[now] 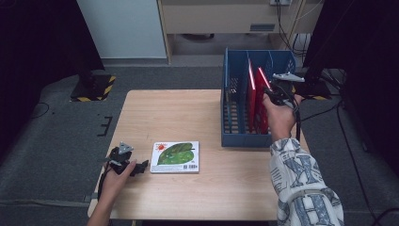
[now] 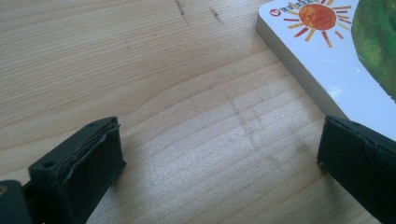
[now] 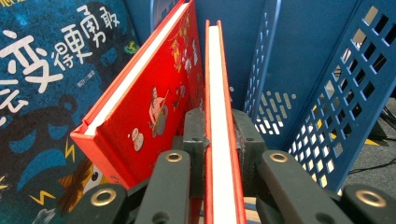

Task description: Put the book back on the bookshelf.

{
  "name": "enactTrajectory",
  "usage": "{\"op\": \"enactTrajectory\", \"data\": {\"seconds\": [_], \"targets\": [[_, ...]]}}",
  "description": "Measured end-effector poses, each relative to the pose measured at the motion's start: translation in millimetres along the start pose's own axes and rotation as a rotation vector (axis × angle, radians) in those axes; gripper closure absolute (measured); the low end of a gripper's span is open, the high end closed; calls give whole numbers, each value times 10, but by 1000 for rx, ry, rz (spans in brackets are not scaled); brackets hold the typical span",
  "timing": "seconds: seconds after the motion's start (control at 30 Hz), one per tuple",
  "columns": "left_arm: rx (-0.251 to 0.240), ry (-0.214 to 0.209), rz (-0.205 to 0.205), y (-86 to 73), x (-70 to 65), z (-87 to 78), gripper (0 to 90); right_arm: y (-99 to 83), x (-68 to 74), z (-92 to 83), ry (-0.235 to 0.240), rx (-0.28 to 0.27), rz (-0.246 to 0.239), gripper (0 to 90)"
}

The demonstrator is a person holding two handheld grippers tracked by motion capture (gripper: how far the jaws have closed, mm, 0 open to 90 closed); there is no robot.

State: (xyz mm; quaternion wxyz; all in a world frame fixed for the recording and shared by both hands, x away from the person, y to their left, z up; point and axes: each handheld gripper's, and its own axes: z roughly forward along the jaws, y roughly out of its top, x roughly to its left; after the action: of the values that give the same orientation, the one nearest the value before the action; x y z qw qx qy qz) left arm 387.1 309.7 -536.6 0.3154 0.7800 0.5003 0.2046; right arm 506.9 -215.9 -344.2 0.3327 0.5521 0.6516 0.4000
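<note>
Right claw [image 3: 219,140] clamped on red book [image 3: 219,84], left claw [image 2: 219,154] released over table [image 2: 140,70].

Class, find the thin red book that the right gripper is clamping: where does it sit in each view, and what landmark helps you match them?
High view: the thin red book stands upper right, in the blue basket.
Left gripper view: not in it.
Right gripper view: centre, edge-on between the right gripper jaws.
Shared landmark: the blue basket's perforated wall.
</note>
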Motion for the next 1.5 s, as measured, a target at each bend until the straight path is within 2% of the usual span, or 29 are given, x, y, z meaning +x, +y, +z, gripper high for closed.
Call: {"op": "enactTrajectory", "data": {"seconds": [0.47, 1.4, 1.5], "targets": [[0, -1, 0, 1, -1, 1, 0, 66, -15, 17, -25, -32, 19, 792], [-2, -6, 7, 5, -1, 6, 0, 238, 23, 316, -49, -45, 17, 792], [-2, -7, 8, 5, -1, 5, 0, 227, 21, 353, -65, -46, 22, 791]]}}
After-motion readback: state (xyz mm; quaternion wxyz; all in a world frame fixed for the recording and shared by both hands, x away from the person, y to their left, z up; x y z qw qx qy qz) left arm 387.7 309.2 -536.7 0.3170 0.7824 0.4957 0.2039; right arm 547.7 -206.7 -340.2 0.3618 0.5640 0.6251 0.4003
